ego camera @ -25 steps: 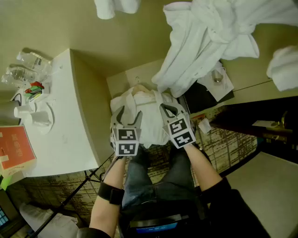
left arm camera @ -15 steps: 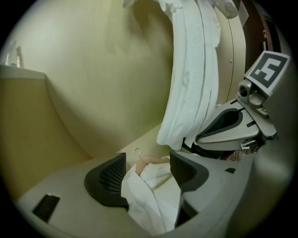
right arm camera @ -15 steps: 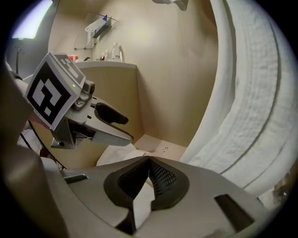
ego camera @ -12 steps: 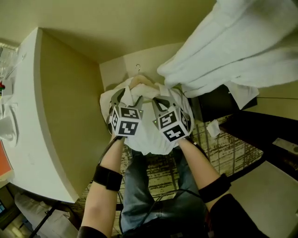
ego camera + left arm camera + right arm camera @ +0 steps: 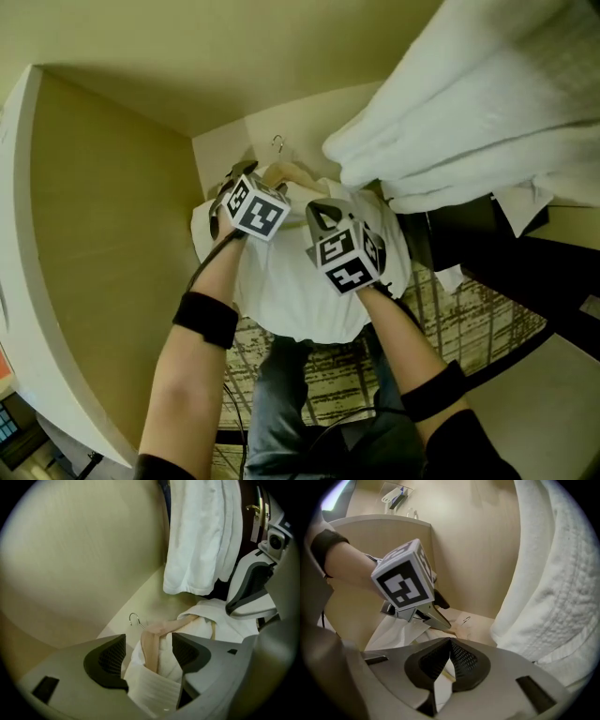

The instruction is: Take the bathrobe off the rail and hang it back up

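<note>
White terry cloth fills the middle of the head view: the bathrobe (image 5: 309, 291) sits bunched on a wooden hanger (image 5: 161, 627), low in the corner of a beige-walled recess (image 5: 103, 234), with the hanger's metal hook (image 5: 135, 618) pointing toward the back wall. We see the left gripper (image 5: 149, 645) angled steeply down over the robe's collar; its jaws have just been opening and stand wide apart, with one pale wooden arm of the hanger and a fold of the collar between them, neither pad pressing on either. The right gripper (image 5: 450, 644), just beside it on the robe's other shoulder, has its jaws clenched together. A sliver of white cloth shows in the gap behind the tips, but we cannot tell whether any of it is pinched. A second white robe (image 5: 487, 103) hangs above and to the right, its hem close over the right gripper. Below the bathrobe we see patterned carpet (image 5: 469, 300), and both forearms wear a black band (image 5: 203, 319).
</note>
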Demonstrator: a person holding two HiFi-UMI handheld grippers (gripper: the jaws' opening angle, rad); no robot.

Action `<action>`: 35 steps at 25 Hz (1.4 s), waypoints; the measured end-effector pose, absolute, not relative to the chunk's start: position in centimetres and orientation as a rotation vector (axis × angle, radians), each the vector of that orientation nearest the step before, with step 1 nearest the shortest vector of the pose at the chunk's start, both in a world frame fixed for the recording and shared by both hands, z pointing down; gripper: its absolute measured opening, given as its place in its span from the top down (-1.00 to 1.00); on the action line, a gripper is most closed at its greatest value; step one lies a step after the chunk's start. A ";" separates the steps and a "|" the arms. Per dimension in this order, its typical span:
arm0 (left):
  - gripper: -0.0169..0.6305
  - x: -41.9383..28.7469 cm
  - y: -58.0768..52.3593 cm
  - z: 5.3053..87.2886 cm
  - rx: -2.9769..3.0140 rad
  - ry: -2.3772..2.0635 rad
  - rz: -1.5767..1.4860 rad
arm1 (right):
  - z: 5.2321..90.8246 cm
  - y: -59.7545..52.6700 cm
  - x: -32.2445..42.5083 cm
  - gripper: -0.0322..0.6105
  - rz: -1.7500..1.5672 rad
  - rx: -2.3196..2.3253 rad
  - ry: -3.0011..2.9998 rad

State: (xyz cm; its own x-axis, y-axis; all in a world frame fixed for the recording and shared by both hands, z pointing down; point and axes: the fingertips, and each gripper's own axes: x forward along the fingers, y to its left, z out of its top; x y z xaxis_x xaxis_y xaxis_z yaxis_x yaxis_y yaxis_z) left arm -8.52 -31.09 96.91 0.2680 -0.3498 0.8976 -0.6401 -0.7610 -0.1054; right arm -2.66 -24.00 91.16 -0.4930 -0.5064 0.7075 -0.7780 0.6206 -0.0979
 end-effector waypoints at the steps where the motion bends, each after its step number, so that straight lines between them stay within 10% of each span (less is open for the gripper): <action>1: -0.01 -8.5 -31.4 98.0 2.256 -0.874 1.513 | 91.5 -24.0 -2.6 0.84 0.546 1.004 -2.199; 35: 0.28 -8.0 -32.4 102.1 2.332 -0.768 1.559 | 93.2 -24.0 -1.5 0.84 0.535 1.040 -2.210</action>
